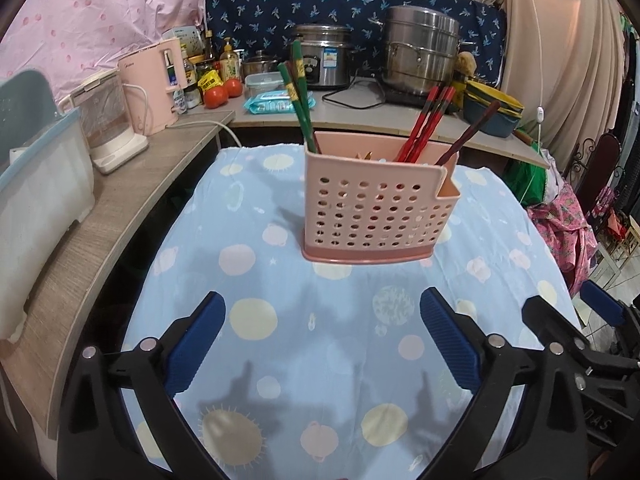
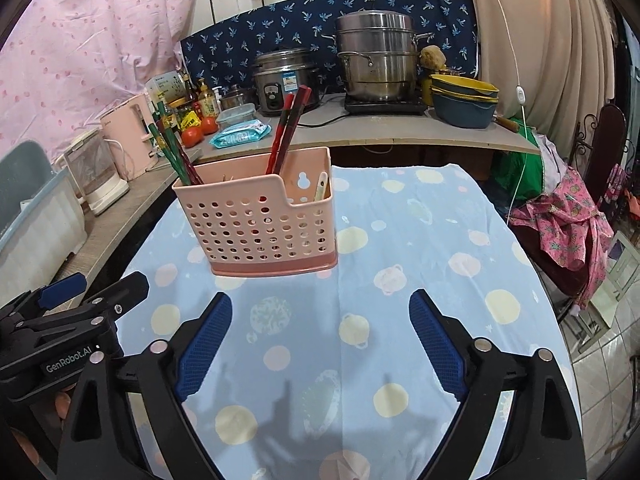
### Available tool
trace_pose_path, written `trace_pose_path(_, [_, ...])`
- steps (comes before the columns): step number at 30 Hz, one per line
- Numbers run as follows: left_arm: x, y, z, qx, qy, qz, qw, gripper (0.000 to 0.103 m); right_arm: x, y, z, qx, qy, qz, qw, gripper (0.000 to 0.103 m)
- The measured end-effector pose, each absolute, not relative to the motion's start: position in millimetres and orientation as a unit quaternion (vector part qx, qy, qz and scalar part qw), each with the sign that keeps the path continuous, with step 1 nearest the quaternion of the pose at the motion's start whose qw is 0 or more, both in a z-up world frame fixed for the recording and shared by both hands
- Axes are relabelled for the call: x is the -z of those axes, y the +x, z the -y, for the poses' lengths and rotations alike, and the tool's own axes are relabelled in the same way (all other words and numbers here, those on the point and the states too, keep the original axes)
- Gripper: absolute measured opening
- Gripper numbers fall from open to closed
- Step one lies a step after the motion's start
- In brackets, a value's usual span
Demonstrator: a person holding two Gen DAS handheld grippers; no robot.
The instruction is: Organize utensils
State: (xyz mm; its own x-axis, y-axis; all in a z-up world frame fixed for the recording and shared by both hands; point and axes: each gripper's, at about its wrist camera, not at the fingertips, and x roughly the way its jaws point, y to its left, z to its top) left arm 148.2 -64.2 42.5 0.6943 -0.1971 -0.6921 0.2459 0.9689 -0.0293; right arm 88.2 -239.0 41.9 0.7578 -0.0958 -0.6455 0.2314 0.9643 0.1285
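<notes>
- Blue cloth-covered table with pastel planet print [image 1: 280,360], cluttered counter behind: steel stacked steamer pot [image 2: 376,60], pink electric kettle [image 1: 154,84].
- Pink perforated plastic utensil caddy [image 1: 368,208] sits mid-frame, holding green chopsticks [image 1: 298,100], red chopsticks [image 1: 428,120].
- No loose utensils visible on the cloth; sorting looks done.
- Left gripper [image 1: 322,340], right gripper [image 2: 320,340]: jaws spread wide, nothing held.

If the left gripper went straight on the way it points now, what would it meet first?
Probably the blue patterned tablecloth just short of the pink utensil holder, since the open left gripper tilts downward. On a shallower line it would reach the holder's perforated front. Depth is unclear.
</notes>
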Motion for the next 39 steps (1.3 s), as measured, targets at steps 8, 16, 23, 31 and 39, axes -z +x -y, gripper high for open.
trace_pose_path(8, [-35, 143, 64, 0.109, 0.042, -0.373, 0.92, 0.095, -37, 83, 238, 0.097, 0.091, -0.33, 0.934, 0.096])
trace_pose_path(16, [-31, 142, 62, 0.099, 0.043, -0.373, 0.922, 0.095, -31, 81, 237, 0.102, 0.093, -0.336, 0.932, 0.096])
trace_pose_path(23, [-29, 141, 61, 0.092, 0.044, -0.372, 0.923, 0.095, -26, 80, 234, 0.105, 0.087, -0.339, 0.931, 0.096])
trace_pose_path(31, [-27, 142, 59, 0.083, 0.041, -0.376, 0.922, 0.095, -22, 80, 234, 0.107, 0.087, -0.345, 0.929, 0.096])
trace_pose_path(39, [-26, 141, 62, 0.084, 0.048, -0.373, 0.923, 0.095, -18, 80, 234, 0.108, 0.089, -0.35, 0.926, 0.096])
